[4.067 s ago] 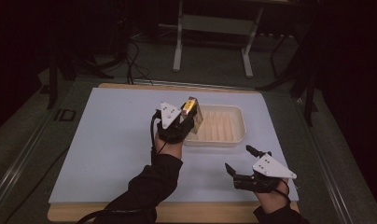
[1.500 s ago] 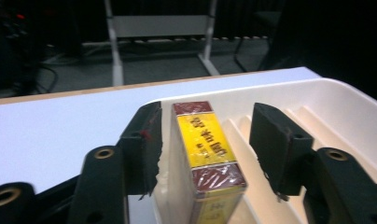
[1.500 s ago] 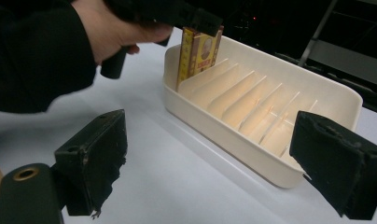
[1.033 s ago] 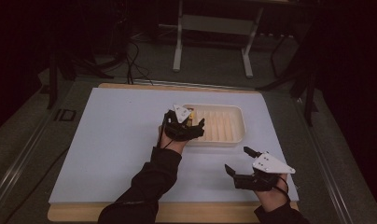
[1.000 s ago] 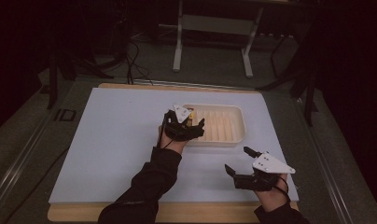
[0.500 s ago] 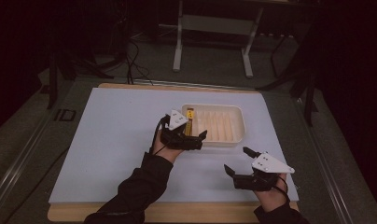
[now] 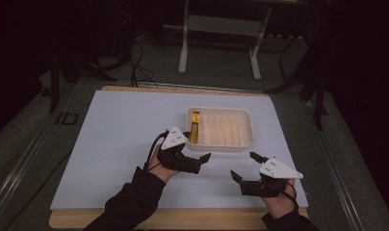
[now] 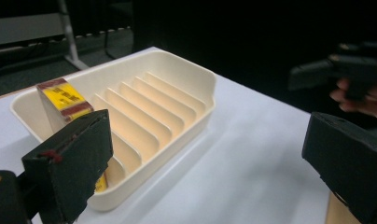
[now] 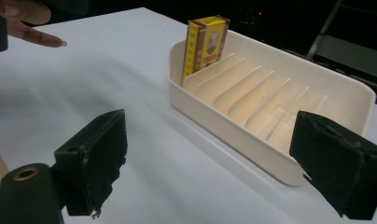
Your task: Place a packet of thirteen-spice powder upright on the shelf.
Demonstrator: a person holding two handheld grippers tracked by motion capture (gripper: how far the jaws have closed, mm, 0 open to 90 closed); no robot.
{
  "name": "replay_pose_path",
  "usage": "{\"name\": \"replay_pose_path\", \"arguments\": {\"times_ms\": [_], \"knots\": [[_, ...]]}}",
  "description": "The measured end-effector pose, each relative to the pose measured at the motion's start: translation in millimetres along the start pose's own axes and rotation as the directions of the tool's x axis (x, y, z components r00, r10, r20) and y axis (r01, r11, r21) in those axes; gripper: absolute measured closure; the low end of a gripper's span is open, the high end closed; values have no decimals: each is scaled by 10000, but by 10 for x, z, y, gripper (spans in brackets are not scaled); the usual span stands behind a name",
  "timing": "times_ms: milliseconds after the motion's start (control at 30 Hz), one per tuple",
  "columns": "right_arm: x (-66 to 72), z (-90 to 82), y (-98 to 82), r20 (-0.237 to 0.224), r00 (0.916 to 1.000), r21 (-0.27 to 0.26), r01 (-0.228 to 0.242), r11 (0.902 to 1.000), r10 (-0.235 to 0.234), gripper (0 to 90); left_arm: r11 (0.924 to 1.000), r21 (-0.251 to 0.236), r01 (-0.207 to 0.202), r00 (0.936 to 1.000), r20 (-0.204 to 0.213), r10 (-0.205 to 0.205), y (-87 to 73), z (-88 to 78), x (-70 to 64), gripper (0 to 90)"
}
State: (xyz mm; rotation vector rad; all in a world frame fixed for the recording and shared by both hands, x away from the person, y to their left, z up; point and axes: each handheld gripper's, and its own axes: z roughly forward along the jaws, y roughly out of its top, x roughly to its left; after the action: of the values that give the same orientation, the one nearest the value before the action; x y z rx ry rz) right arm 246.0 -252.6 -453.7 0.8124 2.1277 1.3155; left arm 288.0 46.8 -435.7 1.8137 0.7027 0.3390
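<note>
I'm holding my left gripper (image 7: 198,150) just in front of the cream tray (image 7: 248,144), its jaws having just been opening and now gaping wide with nothing between them. The yellow box (image 7: 195,127) is standing upright in the tray's leftmost slot, against the end wall. My right gripper (image 7: 243,166) is hovering near the table's front edge, jaws spread, gripping nothing.

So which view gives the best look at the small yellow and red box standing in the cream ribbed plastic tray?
The right gripper view: the yellow and red box stands upright in the cream ribbed tray's end slot, printed face and side unobstructed. In the left gripper view a jaw covers its lower part. The high view shows it small.
</note>
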Motion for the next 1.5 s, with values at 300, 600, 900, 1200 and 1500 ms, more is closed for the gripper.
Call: {"name": "replay_pose_path", "arguments": {"times_ms": [300,600,900,1200,1500], "knots": [[25,17,-6,-39,10000,56,88,9999,-88,111,9993,198,-327,9967,754,311,-152,-136,-118,26],[40,37,-22,-148,9998,143,127,9998,-124,111,9946,163,-1021,9873,1239,993,-309,-252,-211,26],[44,47,-38,-229,9996,200,142,9997,-137,111,9920,178,-1248,9777,1724,1199,-411,-267,-249,26],[58,64,-67,-408,9989,300,226,9993,-213,111,9891,307,-1439,9729,1874,1358,-586,-230,-213,26],[63,88,-92,-577,9981,450,229,9987,-203,111,9833,433,-1767,9700,1769,1666,-707,-216,-179,26]]}}
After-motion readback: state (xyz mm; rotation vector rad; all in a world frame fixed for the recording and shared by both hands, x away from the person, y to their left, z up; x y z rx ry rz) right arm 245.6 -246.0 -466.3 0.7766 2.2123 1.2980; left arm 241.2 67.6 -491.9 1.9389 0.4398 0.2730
